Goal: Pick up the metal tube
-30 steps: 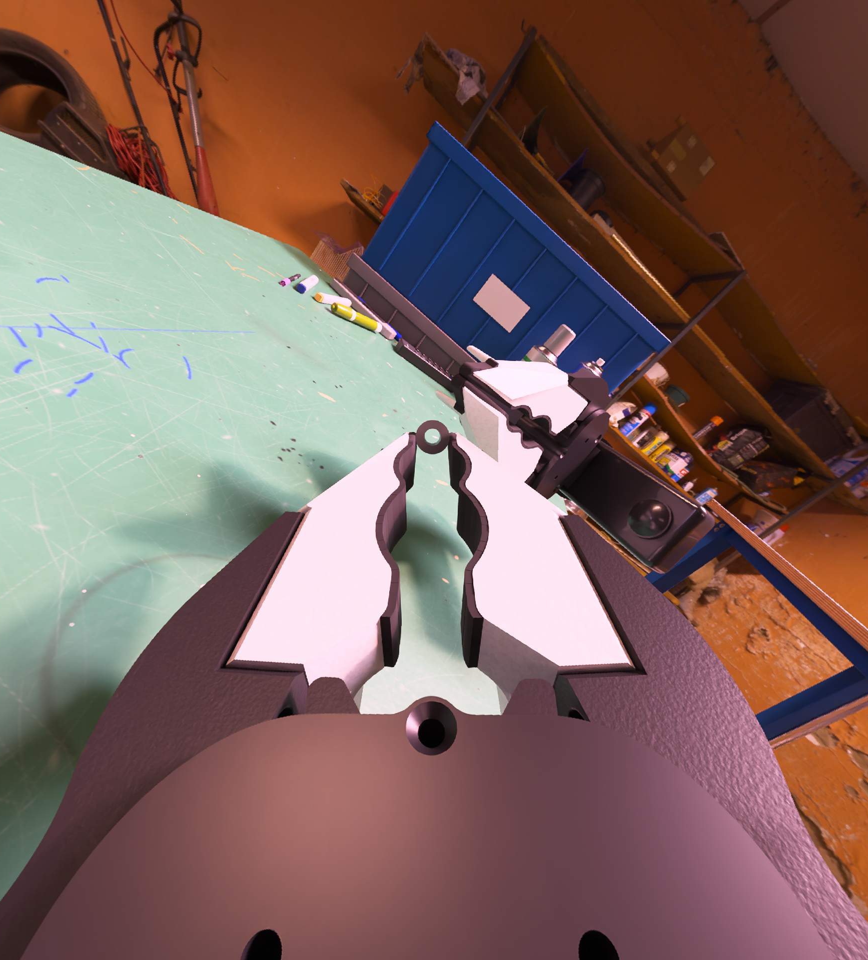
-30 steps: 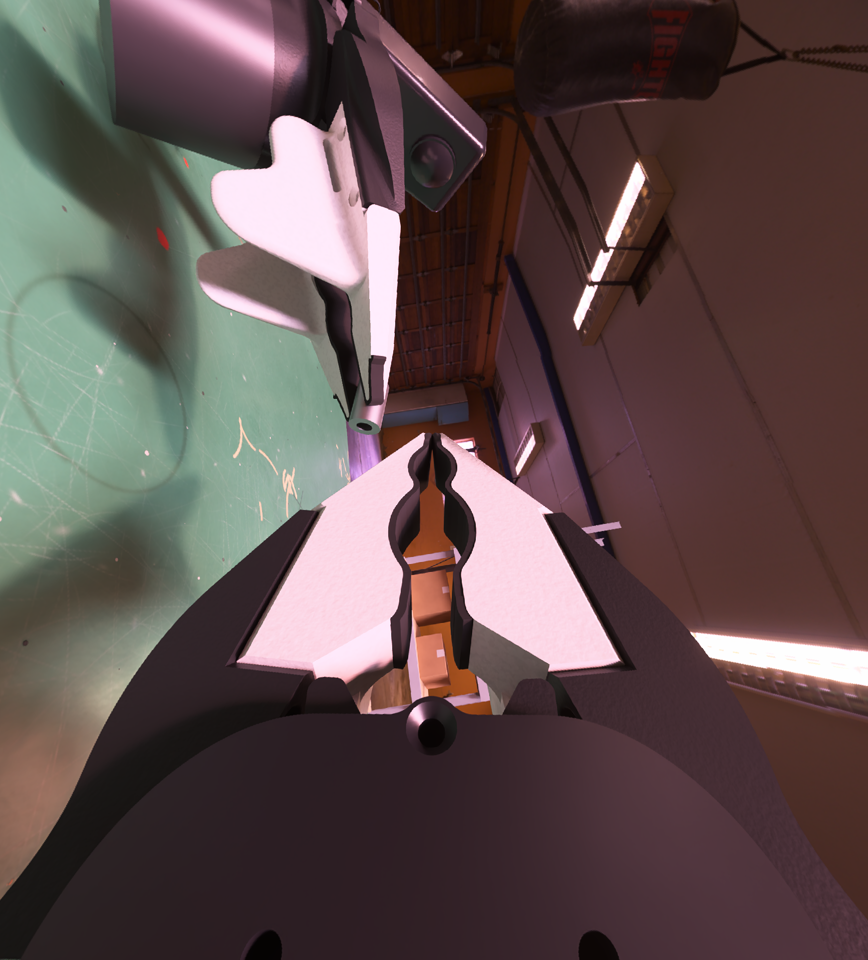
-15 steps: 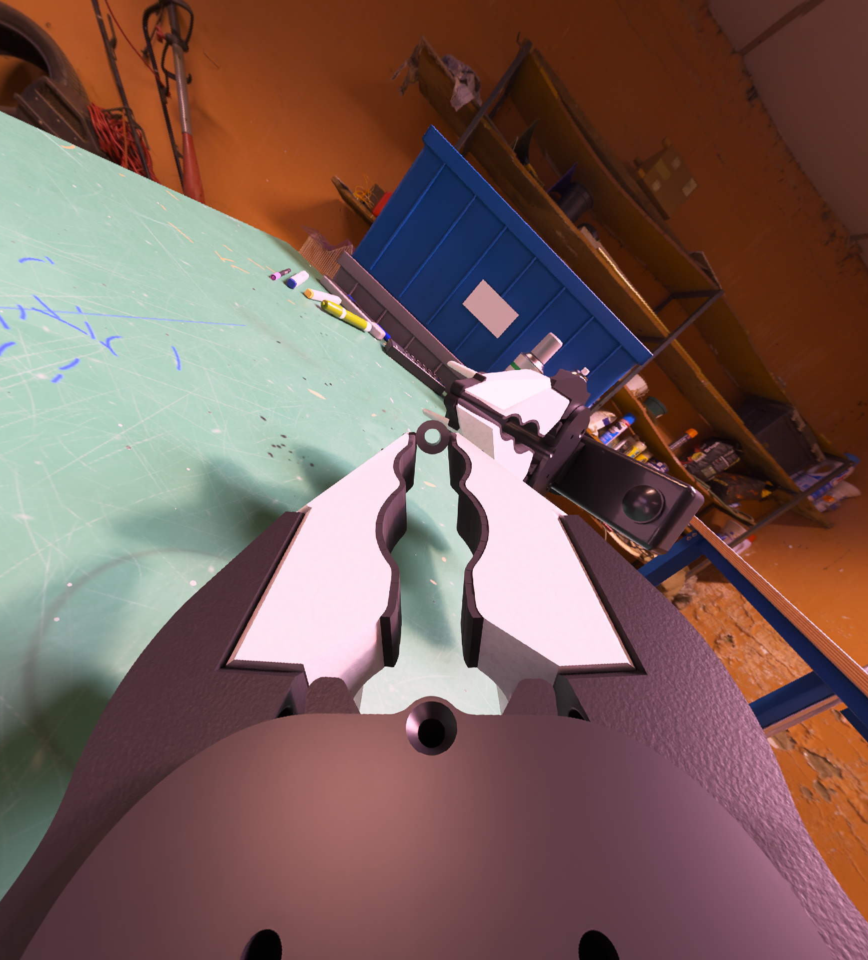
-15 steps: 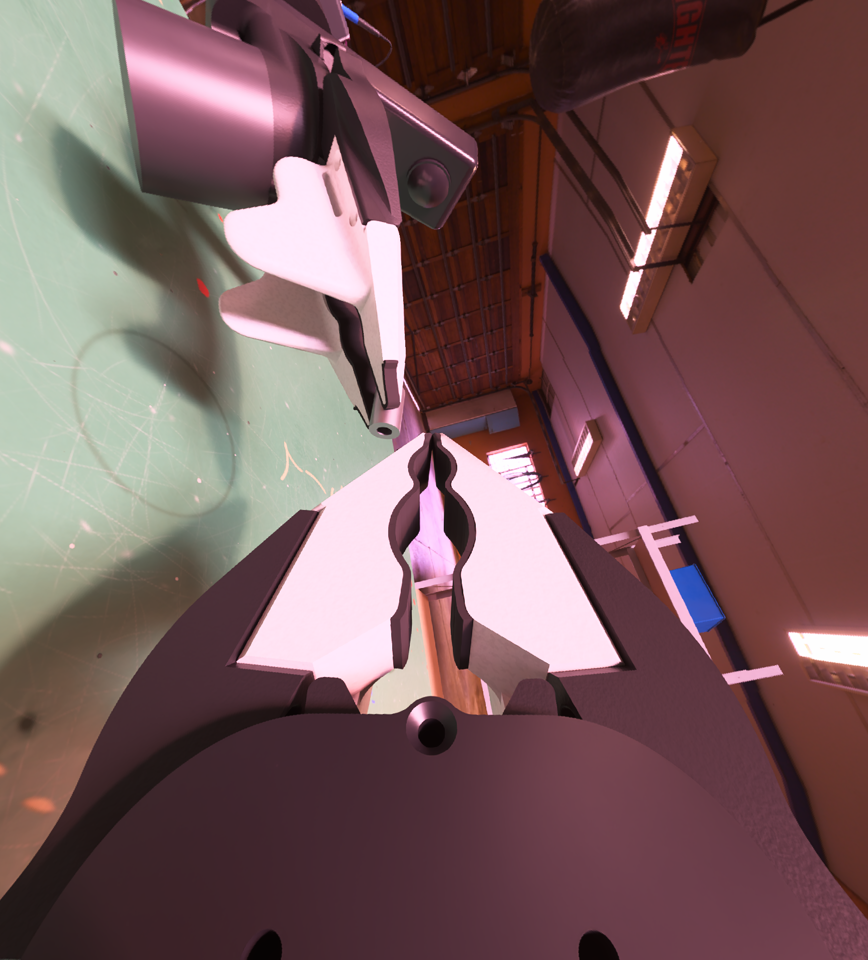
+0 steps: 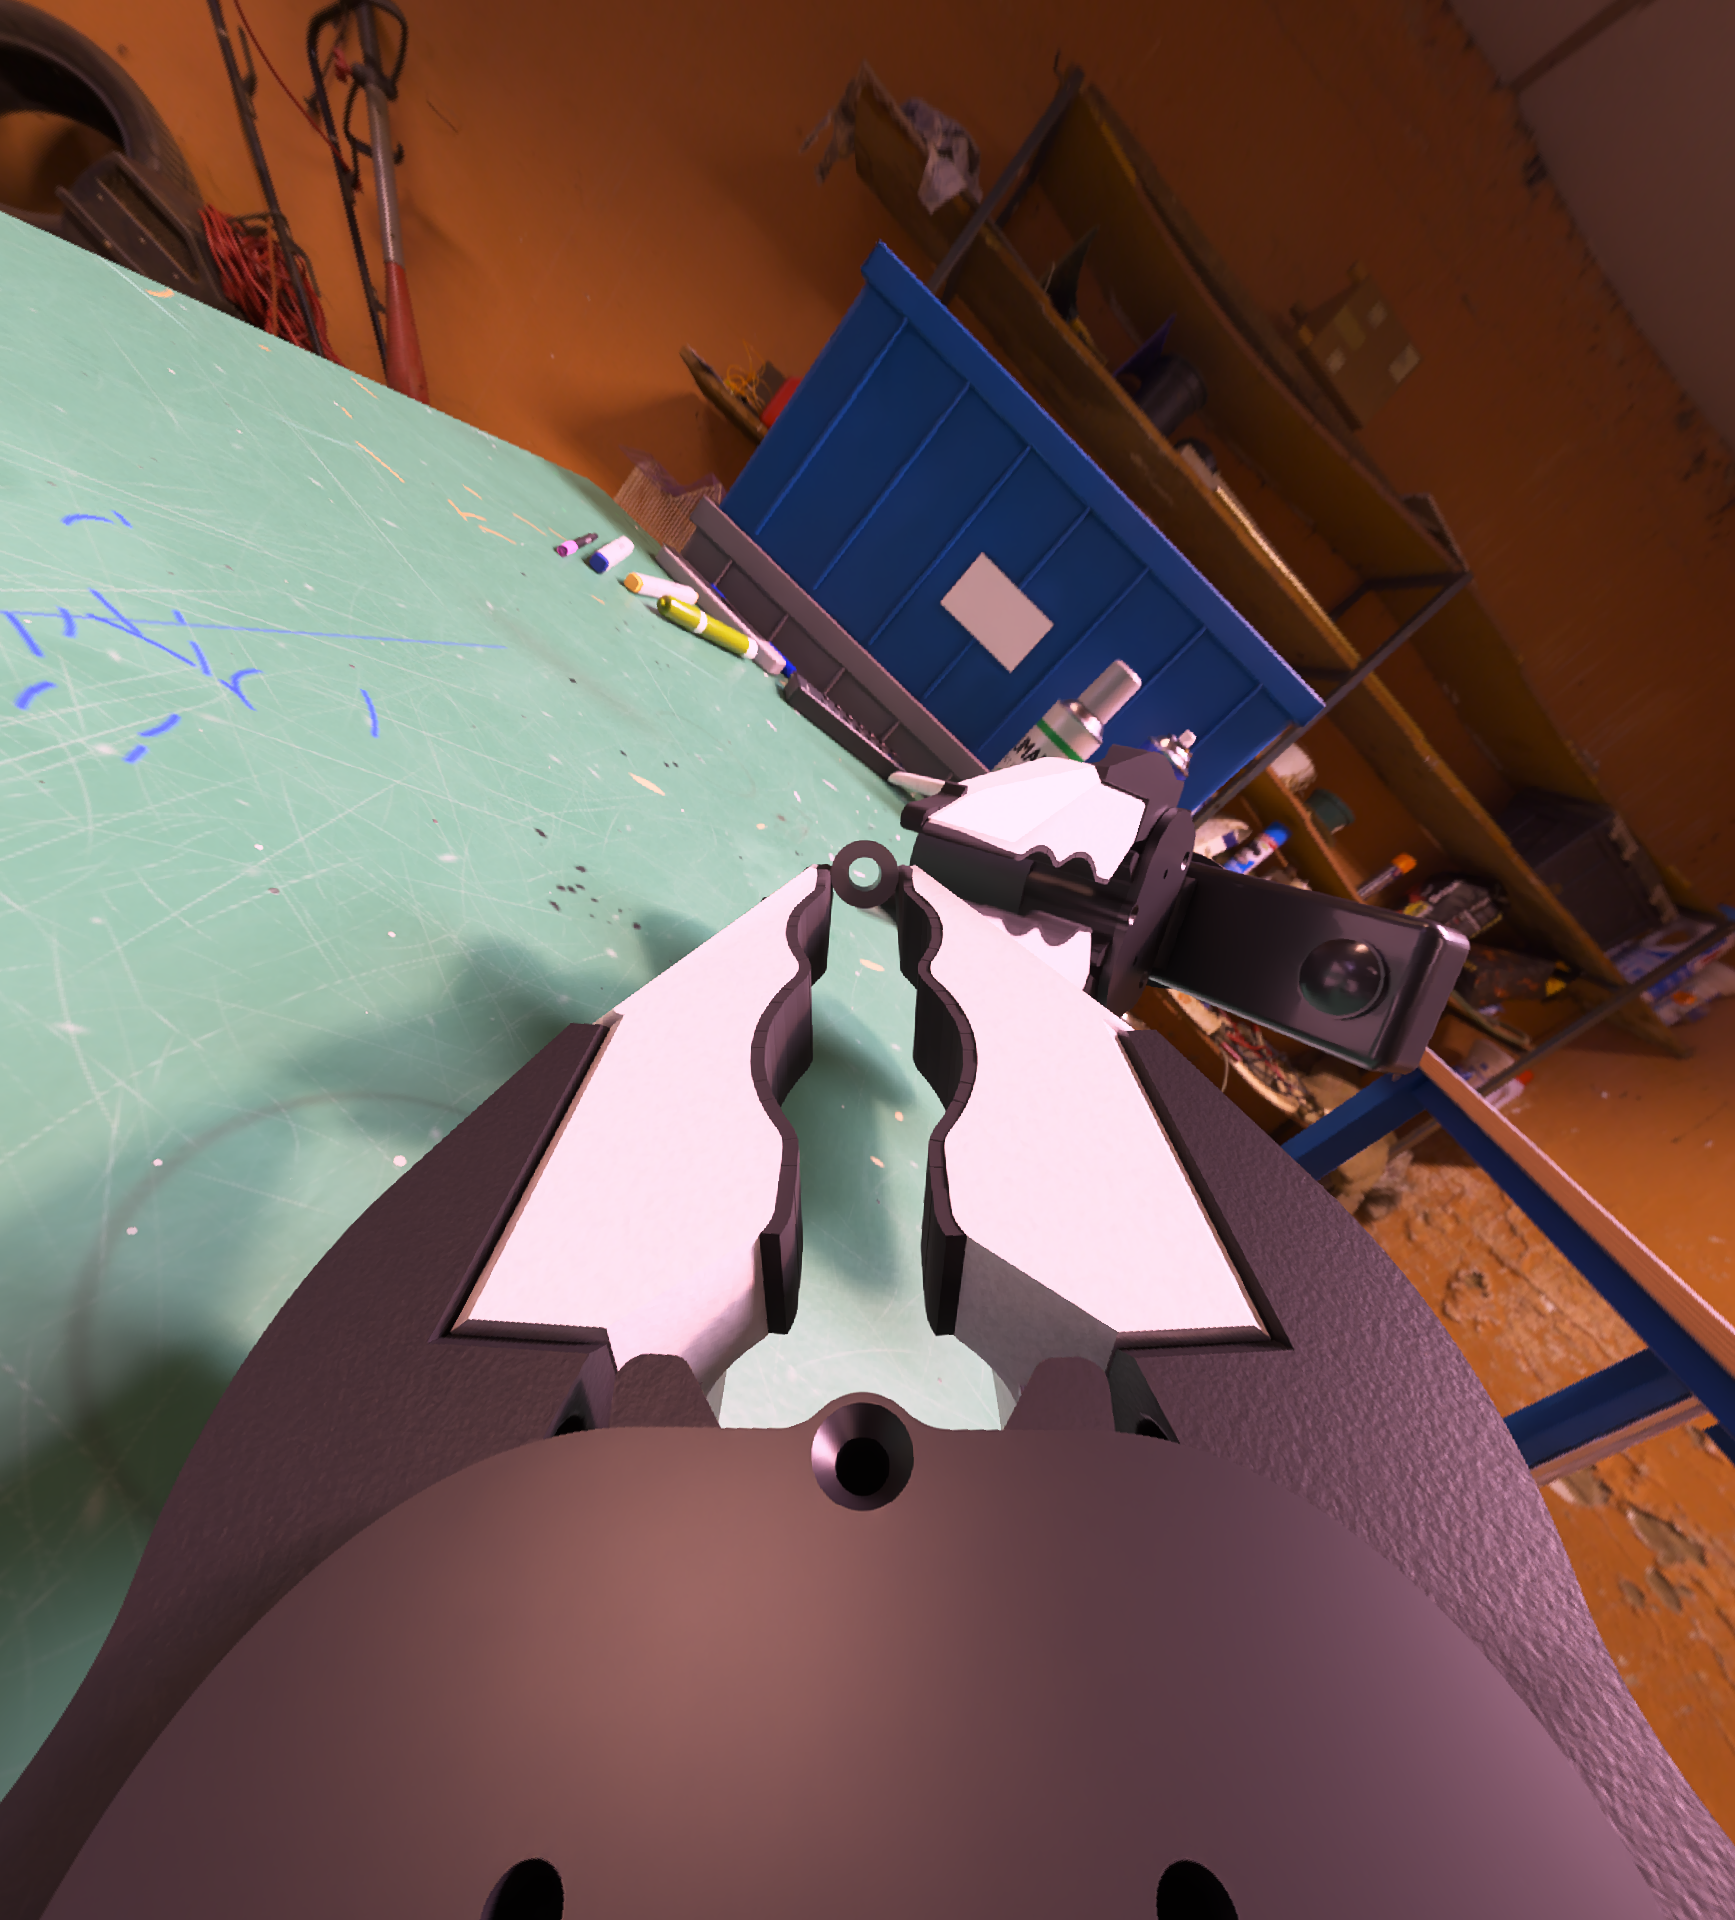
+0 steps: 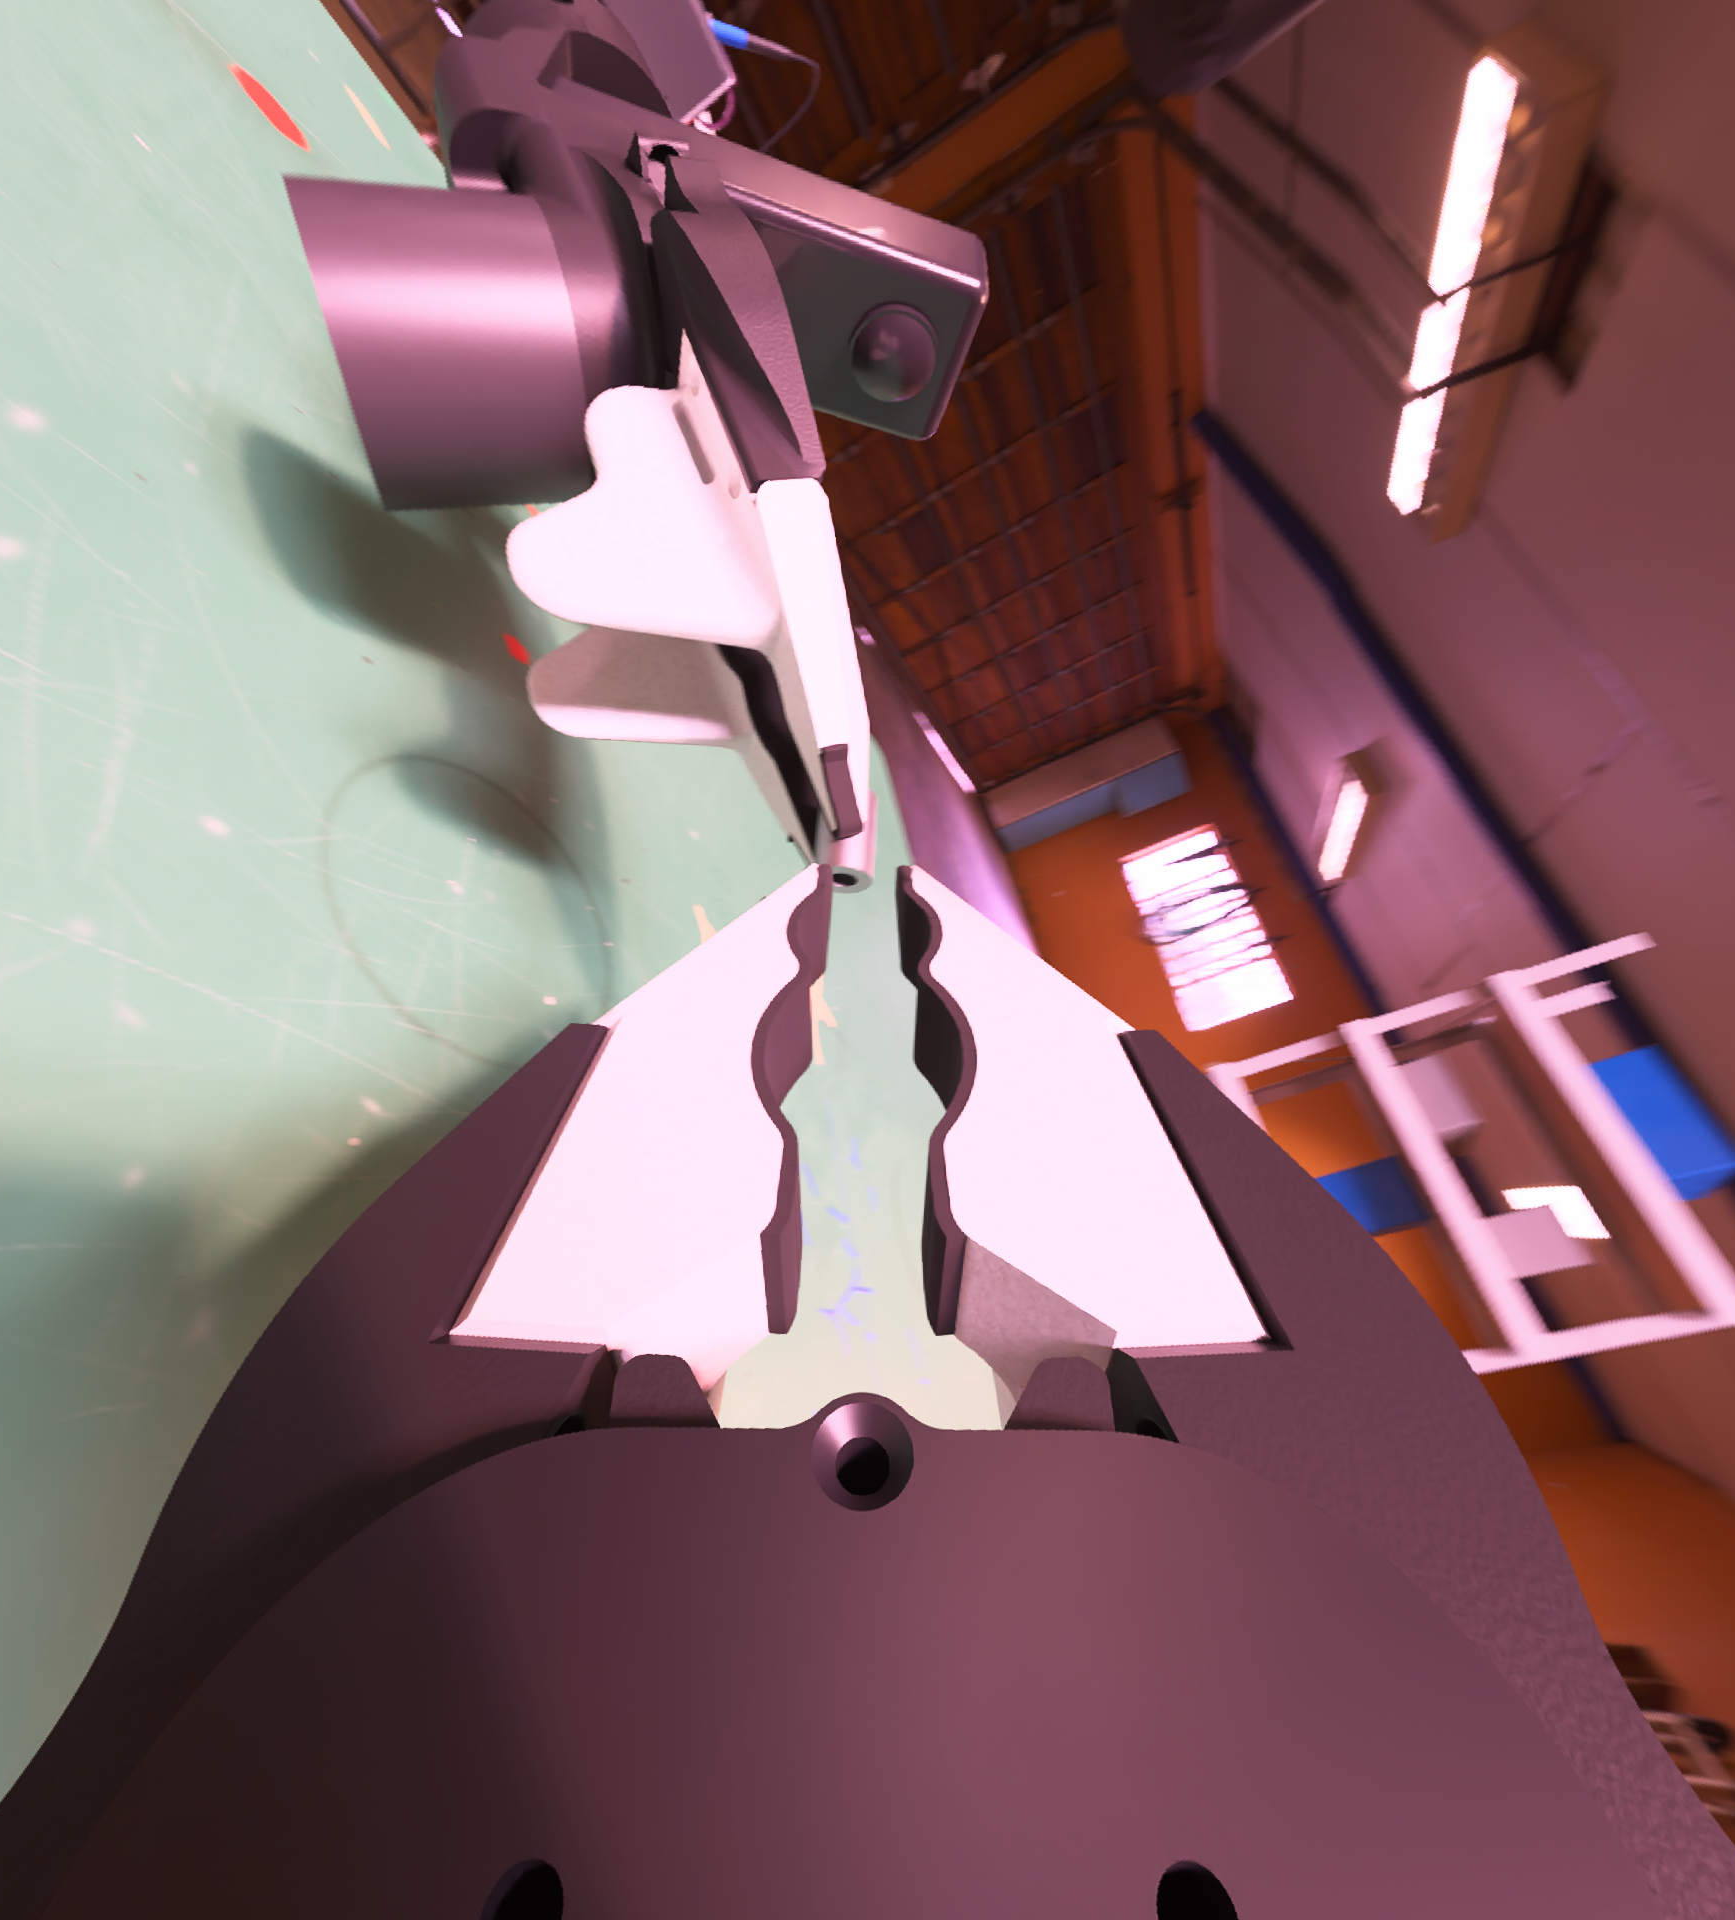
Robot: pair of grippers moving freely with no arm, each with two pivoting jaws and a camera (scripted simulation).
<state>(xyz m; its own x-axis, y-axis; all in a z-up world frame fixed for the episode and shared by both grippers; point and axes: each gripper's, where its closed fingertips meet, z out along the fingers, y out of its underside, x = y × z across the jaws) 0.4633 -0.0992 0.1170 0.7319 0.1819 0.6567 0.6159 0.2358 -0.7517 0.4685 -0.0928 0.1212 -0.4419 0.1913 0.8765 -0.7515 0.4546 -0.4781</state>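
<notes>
The metal tube [image 5: 840, 873] is a short thin pipe, seen end-on as a small ring in the left wrist view. My left gripper [image 5: 863, 883] is shut on it at the very fingertips, above the green table mat [image 5: 219, 831]. In the right wrist view the tube's open end [image 6: 855, 854] sticks out of the left gripper [image 6: 832, 831]. It lies just beyond the tips of my right gripper [image 6: 861, 883], whose jaws stand a little apart and hold nothing. The right gripper also shows in the left wrist view [image 5: 930, 821], close beside the tube.
Several markers [image 5: 707, 623] and a grey tray [image 5: 821, 665] lie near the table's far edge. A blue bin [image 5: 998, 561], a spray can [image 5: 1071, 717] and cluttered shelves [image 5: 1258, 416] stand beyond it. The mat's right edge drops off to the floor.
My right gripper's jaws were nearly shut and have opened. It has swung so that its tips now point at the tube's end. The left gripper has kept holding the tube.
</notes>
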